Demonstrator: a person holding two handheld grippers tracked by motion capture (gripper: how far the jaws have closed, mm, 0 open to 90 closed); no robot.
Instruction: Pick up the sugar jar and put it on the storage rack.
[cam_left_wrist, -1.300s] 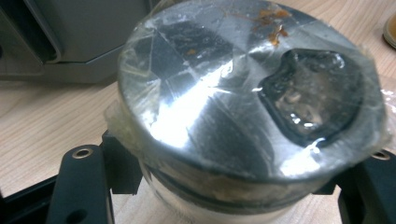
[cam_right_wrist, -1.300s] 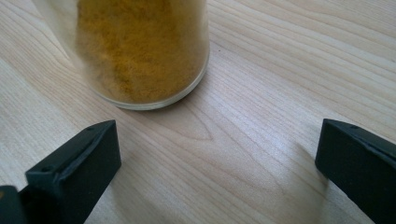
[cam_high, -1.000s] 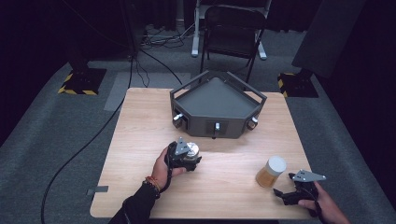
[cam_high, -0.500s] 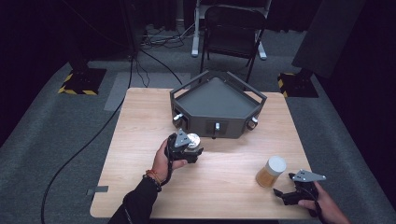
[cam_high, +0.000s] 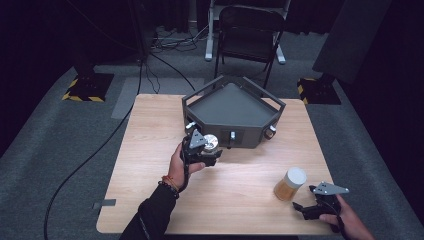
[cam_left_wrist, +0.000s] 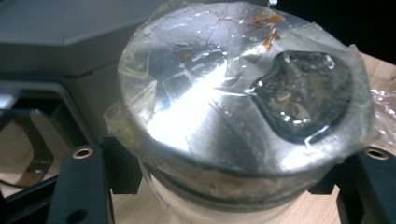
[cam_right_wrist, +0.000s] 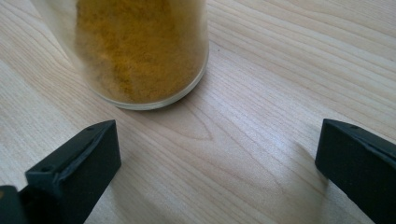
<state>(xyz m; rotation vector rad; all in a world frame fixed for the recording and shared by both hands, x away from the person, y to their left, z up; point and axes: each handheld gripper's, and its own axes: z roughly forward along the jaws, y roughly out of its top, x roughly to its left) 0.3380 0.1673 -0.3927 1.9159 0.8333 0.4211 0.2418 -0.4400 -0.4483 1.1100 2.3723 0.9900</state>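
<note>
Our left gripper (cam_high: 210, 152) hugs the shiny-lidded jar (cam_left_wrist: 243, 107), with the gray tray (cam_high: 197, 102) at 12 o'clock.
Our right gripper (cam_high: 303, 209) gapes wide; the yellow jar (cam_high: 290, 183) stands at its 11 o'clock.

A: Left gripper (cam_high: 202, 150): black body, grey three-cornered plate on top. Dark sleeve, beaded bracelet at that wrist.
B: Right gripper (cam_high: 306, 210): same grey plate, black jaws with small screw holes.

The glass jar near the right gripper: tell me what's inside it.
The glass jar holds a yellow-orange powder, reaching down to its base. A white lid closes the top, so the powder's surface is hidden; the fill level can't be read.
</note>
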